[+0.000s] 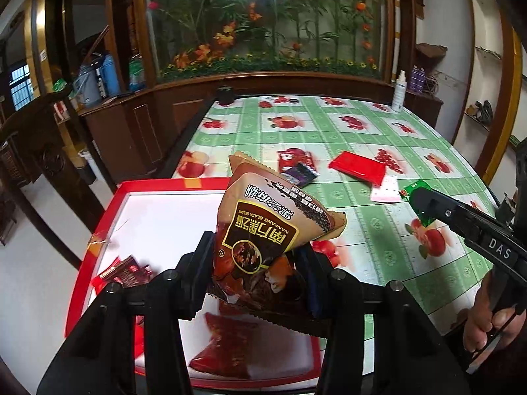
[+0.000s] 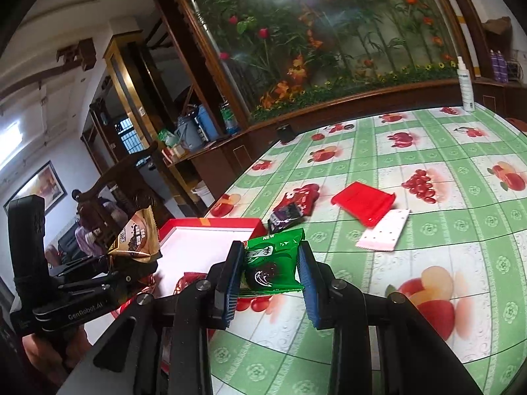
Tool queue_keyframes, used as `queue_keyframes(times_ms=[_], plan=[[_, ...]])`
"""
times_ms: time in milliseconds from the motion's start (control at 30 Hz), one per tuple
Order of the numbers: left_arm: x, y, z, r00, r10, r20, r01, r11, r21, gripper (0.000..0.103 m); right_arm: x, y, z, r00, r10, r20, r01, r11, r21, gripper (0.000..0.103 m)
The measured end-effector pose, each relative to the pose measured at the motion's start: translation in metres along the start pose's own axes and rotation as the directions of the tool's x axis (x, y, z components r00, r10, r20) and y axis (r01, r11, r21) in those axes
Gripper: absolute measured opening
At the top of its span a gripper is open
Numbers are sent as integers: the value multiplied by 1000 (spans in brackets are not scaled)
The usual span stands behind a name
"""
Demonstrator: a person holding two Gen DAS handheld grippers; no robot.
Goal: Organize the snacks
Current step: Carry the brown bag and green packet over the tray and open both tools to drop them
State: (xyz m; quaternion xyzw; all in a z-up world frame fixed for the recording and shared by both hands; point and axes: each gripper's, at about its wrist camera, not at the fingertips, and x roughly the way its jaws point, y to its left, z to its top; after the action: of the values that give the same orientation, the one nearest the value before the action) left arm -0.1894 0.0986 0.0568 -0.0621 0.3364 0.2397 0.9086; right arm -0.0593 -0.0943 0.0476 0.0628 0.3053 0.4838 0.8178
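While both grippers carry snacks — dropping off in the red box (image 1: 98,217).
Left gripper (image 1: 255,263) clamps the brown sesame packet (image 1: 263,227) above it; right gripper (image 2: 271,276) clamps the green packet (image 2: 273,263) — release next.

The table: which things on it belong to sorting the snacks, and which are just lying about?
Belongs to the job:
brown packet in left hand-held gripper
green packet in right hand-held gripper
red tray
red packet
dark packet

Just lying about:
white bottle
black box
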Motion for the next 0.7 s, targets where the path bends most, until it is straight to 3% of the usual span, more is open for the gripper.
queue_keyframes(times_ms=[700], plan=[[10, 43, -16, 998, 49, -41, -52, 995, -88, 46, 30, 31, -10, 997, 10, -75, -15, 998, -60, 33]])
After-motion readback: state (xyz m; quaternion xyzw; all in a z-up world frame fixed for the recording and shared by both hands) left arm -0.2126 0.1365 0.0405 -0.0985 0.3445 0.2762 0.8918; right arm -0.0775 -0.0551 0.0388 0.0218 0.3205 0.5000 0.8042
